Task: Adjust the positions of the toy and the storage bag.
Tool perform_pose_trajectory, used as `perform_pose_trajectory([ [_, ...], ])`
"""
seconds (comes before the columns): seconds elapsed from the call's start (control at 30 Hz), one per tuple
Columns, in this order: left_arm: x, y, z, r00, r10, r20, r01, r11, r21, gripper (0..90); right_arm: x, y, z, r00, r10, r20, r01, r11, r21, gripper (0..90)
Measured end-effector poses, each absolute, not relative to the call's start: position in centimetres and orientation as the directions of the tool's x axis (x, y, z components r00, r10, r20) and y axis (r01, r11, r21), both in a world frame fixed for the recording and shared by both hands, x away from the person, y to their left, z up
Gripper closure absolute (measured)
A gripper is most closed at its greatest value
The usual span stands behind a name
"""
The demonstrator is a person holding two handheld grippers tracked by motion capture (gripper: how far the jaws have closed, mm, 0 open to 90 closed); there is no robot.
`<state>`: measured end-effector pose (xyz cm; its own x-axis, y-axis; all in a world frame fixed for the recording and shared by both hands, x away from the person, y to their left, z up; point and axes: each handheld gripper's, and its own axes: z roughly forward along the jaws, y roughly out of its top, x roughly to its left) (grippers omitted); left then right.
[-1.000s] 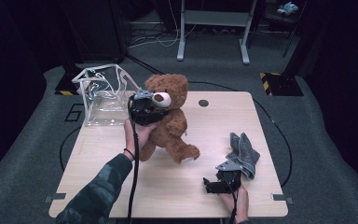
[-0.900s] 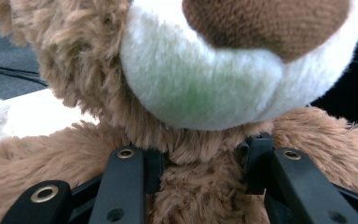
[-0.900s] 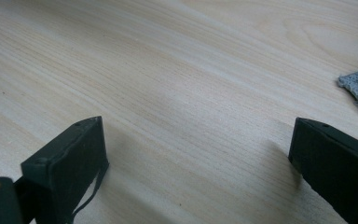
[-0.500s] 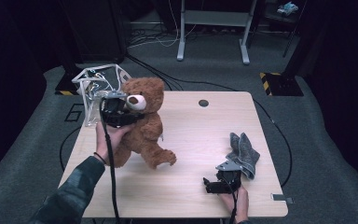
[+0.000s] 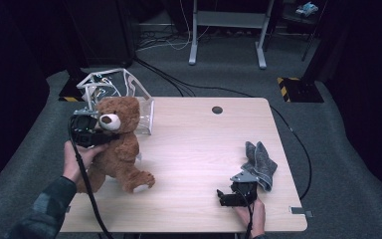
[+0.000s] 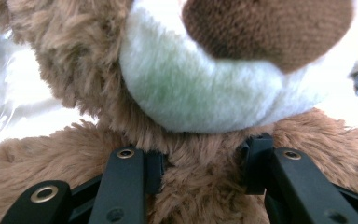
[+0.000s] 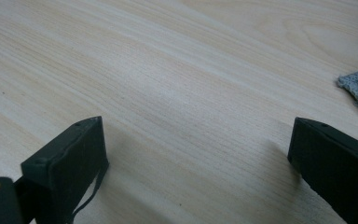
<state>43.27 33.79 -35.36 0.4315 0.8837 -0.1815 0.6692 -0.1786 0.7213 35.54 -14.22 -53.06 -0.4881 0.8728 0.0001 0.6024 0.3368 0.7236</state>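
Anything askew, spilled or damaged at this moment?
No spill or damage. The teddy bear leans tilted at the table's left edge, clamped at the neck by the left claw. The clear plastic bag behind it sits crumpled. The grey cloth lies bunched beside the open right claw.

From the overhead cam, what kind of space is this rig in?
Most likely a lab or recording studio, not a home. A lone wooden table stands on grey carpet in a dark room, cables run across the floor, and hazard-striped bases and a metal stand sit behind it.
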Motion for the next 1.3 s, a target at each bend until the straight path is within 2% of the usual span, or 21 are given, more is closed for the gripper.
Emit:
perform_pose_trajectory([
  [0.23,43.0,35.9,-36.5,0.428,0.888,-0.165,0.715,-0.222,0.663,61.4,35.5,-14.2,-53.1,-0.488,0.873,0.000,0.602,0.337,0.724,3.6],
  [0.67,43.2,37.9,-40.4,0.371,0.904,-0.212,0.806,-0.200,0.557,61.5,35.5,-14.2,-53.1,-0.489,0.872,-0.002,0.601,0.338,0.724,3.6],
  [0.93,45.0,38.0,-41.9,0.344,0.911,-0.228,0.831,-0.182,0.526,60.2,35.5,-14.2,-53.0,-0.488,0.873,-0.004,0.602,0.339,0.723,3.6],
  [1.3,48.1,37.2,-44.4,0.367,0.905,-0.216,0.868,-0.249,0.430,57.0,35.6,-14.2,-53.0,-0.490,0.872,-0.003,0.602,0.340,0.723,3.6],
])
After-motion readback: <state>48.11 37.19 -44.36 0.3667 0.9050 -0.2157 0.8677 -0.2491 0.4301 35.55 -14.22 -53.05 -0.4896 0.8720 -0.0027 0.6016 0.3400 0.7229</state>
